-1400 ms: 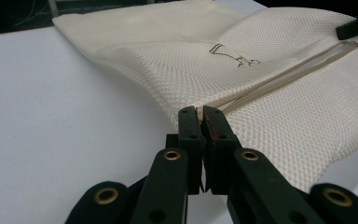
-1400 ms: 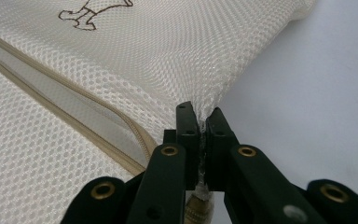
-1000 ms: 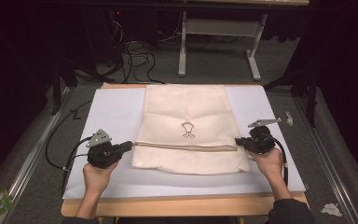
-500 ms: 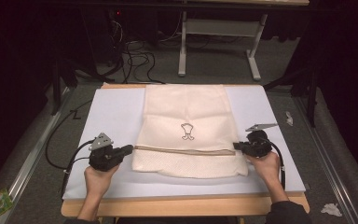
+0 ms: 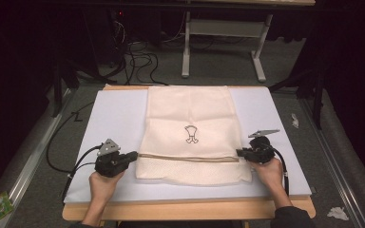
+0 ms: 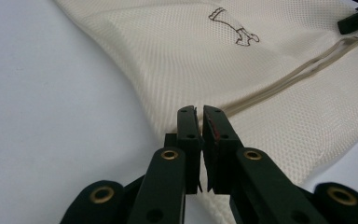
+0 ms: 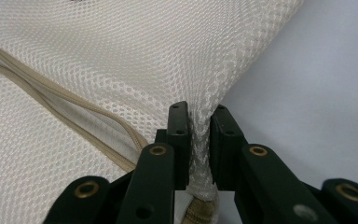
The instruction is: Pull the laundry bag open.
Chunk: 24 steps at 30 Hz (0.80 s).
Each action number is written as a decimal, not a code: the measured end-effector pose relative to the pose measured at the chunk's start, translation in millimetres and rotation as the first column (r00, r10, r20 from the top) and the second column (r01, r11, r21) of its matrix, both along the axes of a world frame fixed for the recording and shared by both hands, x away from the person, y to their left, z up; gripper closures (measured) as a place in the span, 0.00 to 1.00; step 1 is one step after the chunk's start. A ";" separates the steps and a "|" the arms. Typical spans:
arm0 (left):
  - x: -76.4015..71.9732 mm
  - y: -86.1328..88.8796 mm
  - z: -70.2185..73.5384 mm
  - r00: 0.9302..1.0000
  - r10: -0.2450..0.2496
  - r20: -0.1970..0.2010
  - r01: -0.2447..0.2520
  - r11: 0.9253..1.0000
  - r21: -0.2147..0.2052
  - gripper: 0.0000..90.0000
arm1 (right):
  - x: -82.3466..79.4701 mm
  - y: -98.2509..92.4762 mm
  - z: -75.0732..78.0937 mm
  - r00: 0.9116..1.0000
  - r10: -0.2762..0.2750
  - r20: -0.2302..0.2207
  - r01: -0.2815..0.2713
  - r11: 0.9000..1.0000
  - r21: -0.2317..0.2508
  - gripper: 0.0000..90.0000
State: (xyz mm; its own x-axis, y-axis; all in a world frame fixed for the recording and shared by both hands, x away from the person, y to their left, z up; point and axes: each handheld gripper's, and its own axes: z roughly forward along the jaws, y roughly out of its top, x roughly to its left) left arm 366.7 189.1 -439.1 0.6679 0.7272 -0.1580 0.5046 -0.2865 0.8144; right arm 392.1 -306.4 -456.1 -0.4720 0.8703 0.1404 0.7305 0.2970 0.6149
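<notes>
**Bag edges pinched on both sides, zipper line drawn toward the near edge**

Compared with a second ago, both grippers sit slightly lower in the high view, and the zipper [image 5: 187,157] of the mesh laundry bag [image 5: 190,121] has shifted with them. In my judgement the bag is being pulled or folded toward the person.

The bag lies flat at the centre of the white mat [image 5: 114,118].

Left gripper [image 5: 132,156]: at lower left, jaws pressed nearly together at the bag's left edge; whether mesh is caught between them cannot be told.

Right gripper [image 7: 199,122]: at lower right, jaws pinching a bunched fold of mesh beside the zipper end.

Both forearms enter from the bottom, hands low.
</notes>
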 end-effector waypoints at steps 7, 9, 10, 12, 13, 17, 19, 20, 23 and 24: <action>0.0 -1.3 -1.7 1.000 -0.003 0.001 0.003 1.000 0.008 0.92 | -1.0 0.0 -0.9 1.000 -0.005 0.012 0.005 1.000 -0.007 0.81; 0.0 -1.8 -1.7 1.000 -0.002 0.003 0.002 1.000 0.002 0.91 | -1.6 0.3 -1.1 1.000 -0.013 0.017 0.013 1.000 -0.007 0.76; 0.1 -1.9 -1.4 1.000 -0.002 0.004 0.002 1.000 -0.003 0.89 | -1.9 0.2 -0.6 1.000 -0.013 0.020 0.014 1.000 -0.013 0.72; -0.2 -1.4 -0.7 1.000 0.000 0.014 0.000 1.000 -0.014 0.86 | -3.2 -0.5 1.2 0.999 -0.023 0.031 0.023 1.000 -0.009 0.69; -0.3 -0.9 -0.3 1.000 0.000 0.015 0.000 1.000 -0.014 0.85 | -3.9 -1.8 2.4 0.999 -0.025 0.040 0.026 1.000 -0.007 0.67; -0.3 0.7 0.8 0.999 0.002 0.032 -0.001 1.000 -0.023 0.78 | -6.4 -5.9 5.4 0.997 -0.043 0.064 0.043 0.999 0.005 0.63; -0.3 1.7 1.9 0.999 0.011 0.035 -0.010 1.000 -0.027 0.75 | -8.5 -7.9 7.2 0.995 -0.050 0.081 0.049 0.999 0.014 0.63; -0.5 2.0 2.5 0.999 0.015 0.039 -0.014 0.999 -0.034 0.74 | -9.2 -8.8 7.9 0.994 -0.052 0.092 0.051 0.999 0.017 0.63; -1.0 3.9 4.5 0.998 0.025 0.050 -0.023 0.999 -0.043 0.70 | -12.7 -11.7 11.8 0.992 -0.057 0.113 0.055 0.998 0.026 0.64; -1.3 5.0 5.1 0.998 0.029 0.054 -0.027 0.999 -0.041 0.70 | -14.2 -13.1 13.3 0.990 -0.062 0.124 0.058 0.998 0.032 0.64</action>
State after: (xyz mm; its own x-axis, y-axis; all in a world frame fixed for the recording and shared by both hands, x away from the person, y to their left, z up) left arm 365.3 194.0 -434.0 0.6556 0.7398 -0.1515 0.4664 -0.2389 0.8517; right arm 377.8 -319.5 -442.9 -0.4345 0.8941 0.1088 0.6637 0.2361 0.7097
